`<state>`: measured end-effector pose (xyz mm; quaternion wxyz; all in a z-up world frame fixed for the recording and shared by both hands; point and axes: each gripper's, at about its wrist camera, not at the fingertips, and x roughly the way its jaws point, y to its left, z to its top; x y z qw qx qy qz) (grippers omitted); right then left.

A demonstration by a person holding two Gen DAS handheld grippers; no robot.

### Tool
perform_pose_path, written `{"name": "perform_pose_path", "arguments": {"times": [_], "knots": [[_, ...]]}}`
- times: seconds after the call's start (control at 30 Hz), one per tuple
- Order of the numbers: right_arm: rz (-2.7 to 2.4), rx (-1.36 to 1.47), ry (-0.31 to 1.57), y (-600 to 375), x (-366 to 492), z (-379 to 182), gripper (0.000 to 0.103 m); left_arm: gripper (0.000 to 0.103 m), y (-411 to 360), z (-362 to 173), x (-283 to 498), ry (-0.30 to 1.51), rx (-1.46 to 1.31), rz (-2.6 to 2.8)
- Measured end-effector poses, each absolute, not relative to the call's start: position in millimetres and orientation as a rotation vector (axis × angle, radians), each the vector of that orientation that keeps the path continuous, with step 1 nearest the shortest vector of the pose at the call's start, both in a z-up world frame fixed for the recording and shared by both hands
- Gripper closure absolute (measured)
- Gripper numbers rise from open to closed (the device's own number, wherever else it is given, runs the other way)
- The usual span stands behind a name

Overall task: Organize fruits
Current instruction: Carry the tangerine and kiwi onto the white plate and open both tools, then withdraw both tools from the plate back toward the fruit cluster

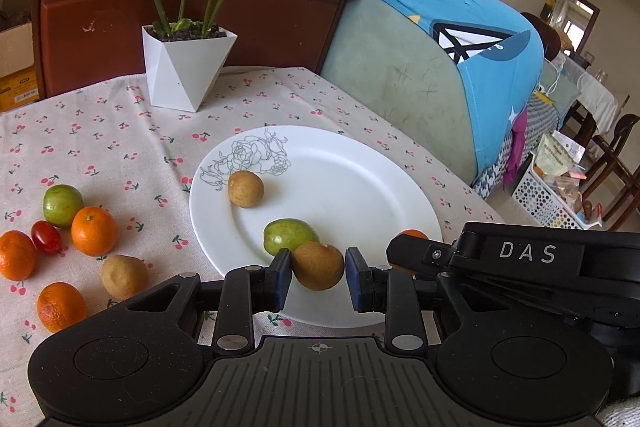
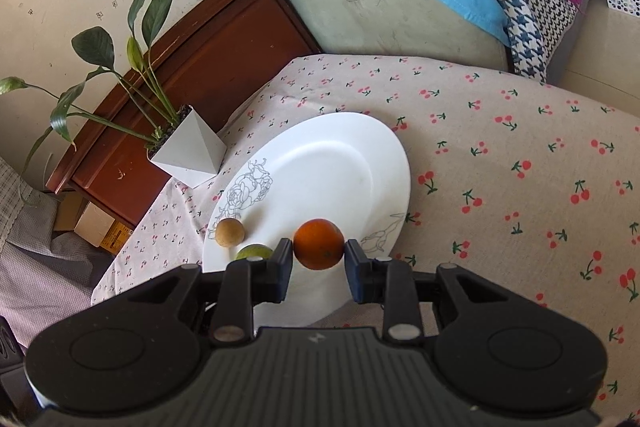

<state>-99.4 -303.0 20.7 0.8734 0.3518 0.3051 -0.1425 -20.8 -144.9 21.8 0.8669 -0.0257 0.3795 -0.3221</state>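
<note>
left claw: my left gripper (image 1: 318,277) is clamped on a round brown rough-skinned fruit (image 1: 318,265), pads tight on both sides, hanging over the near edge of the white china plate w/ grey rose line drawing (image 1: 360,171).

right claw: right gripper (image 2: 318,263) is closed on a small orange mandarin (image 2: 319,244), also over the plate's near rim (image 2: 396,147).

already on plate: another brown round fruit (image 1: 245,188) by the rose print, plus a green plum-ish fruit (image 1: 289,235) touching my held one, as far as I can tell.

still on cloth: left of the plate on the cherry-print tablecloth (image 1: 100,131), 3 mandarins (image 1: 94,231), a green fruit (image 1: 62,205), a red cherry tomato (image 1: 46,236), a brown one (image 1: 124,275).

my guess at step: both about to drop; roughly a third done imo.

risk 1: both claws are crowded at the same rim, so they could bump if I lower both together.

risk 2: round stuff dropped near the edge could roll off onto the cloth, or knock the green one.

risk 3: squeezing harder could bruise it.

view diff: only the left cam shows the leftover pile + right claw's body poking in (image 1: 520,255). Right cam shows the far bare cloth and second rose print near its pad, but no pile.
</note>
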Motion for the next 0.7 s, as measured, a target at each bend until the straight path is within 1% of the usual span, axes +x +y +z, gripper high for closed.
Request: {"name": "perform_pose_path", "arguments": {"times": [0.03, 0.07, 0.1, 0.13, 0.17, 0.27, 0.33, 0.47, 0.57, 0.7], "knots": [[-0.297, 0.740, 0.631, -304, -100, 21, 0.073, 0.073, -146, 22, -21, 0.797, -0.052, -0.675], [-0.297, 0.742, 0.625, -304, -100, 22, 0.073, 0.068, -146, 23, -20, 0.796, -0.054, -0.675], [-0.297, 0.743, 0.619, -304, -101, 23, 0.073, 0.065, -145, 24, -21, 0.793, -0.057, -0.674], [-0.298, 0.740, 0.613, -304, -101, 24, 0.073, 0.060, -145, 25, -21, 0.788, -0.055, -0.669], [-0.297, 0.738, 0.609, -304, -101, 25, 0.073, 0.057, -144, 26, -22, 0.782, -0.054, -0.668], [-0.290, 0.737, 0.602, -303, -101, 26, 0.073, 0.056, -143, 29, -22, 0.772, -0.048, -0.665], [-0.286, 0.737, 0.601, -303, -101, 26, 0.072, 0.052, -142, 31, -23, 0.769, -0.038, -0.650], [-0.274, 0.733, 0.605, -301, -100, 26, 0.072, 0.051, -136, 34, -24, 0.769, -0.030, -0.621], [-0.261, 0.736, 0.606, -299, -100, 26, 0.072, 0.044, -131, 37, -25, 0.774, -0.022, -0.593], [-0.242, 0.727, 0.610, -296, -100, 27, 0.072, 0.042, -122, 43, -28, 0.767, -0.017, -0.575]]}}
